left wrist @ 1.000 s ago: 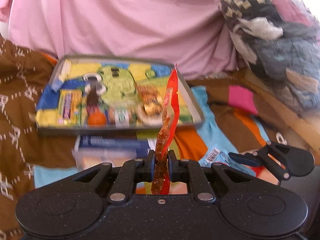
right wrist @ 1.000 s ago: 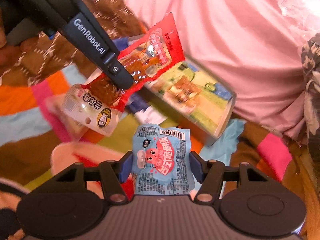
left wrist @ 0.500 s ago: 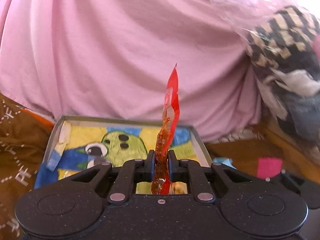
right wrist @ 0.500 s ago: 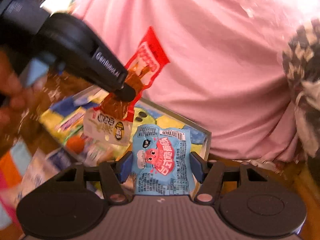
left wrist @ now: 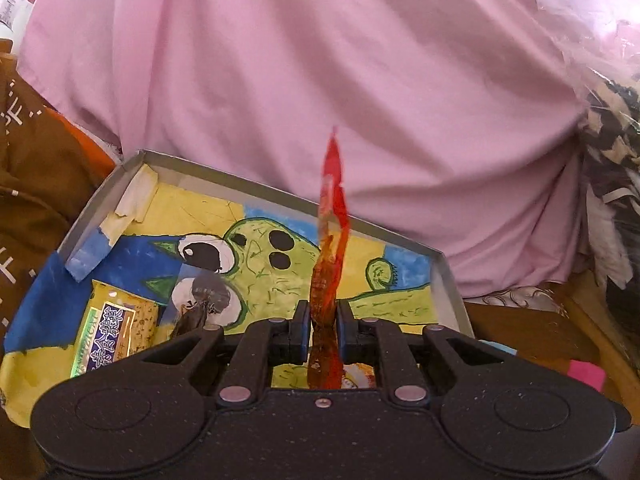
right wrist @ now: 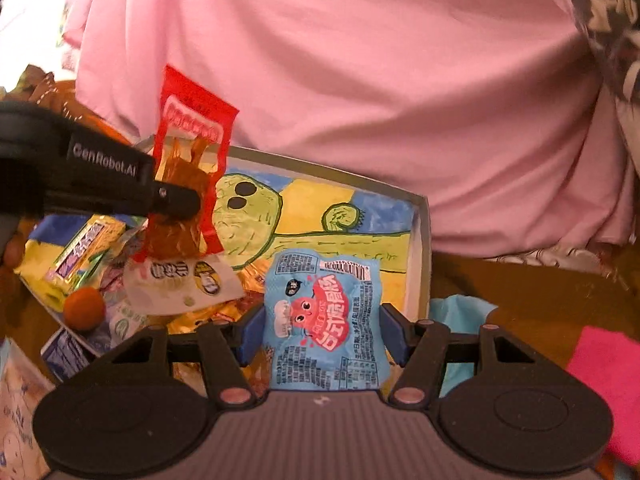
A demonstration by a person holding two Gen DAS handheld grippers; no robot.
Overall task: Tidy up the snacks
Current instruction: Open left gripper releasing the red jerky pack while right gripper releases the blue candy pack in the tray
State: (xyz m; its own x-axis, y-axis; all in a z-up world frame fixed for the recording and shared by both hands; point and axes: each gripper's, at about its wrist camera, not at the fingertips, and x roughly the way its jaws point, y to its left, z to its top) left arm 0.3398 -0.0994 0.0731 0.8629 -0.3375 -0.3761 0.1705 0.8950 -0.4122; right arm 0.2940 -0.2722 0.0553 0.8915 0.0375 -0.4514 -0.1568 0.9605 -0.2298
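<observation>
Painted tray [right wrist: 420, 248] directly below and ahead of both grippers. Right gripper [right wrist: 322, 330], jaws clamped on blue packet [right wrist: 326, 320], nearer the bare right end. Left gripper [left wrist: 323, 322] jaws pinching red packet [left wrist: 330, 248] upright, edge-on.

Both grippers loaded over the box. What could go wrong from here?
1. The left gripper pinches the red packet low, so the tall top may flop or twist on release.
2. The near-left part of the box is already piled with snacks; dropping there could leave packets stacked or sliding out.
3. The blue packet in the right gripper sits near the box's right wall and might catch it.
</observation>
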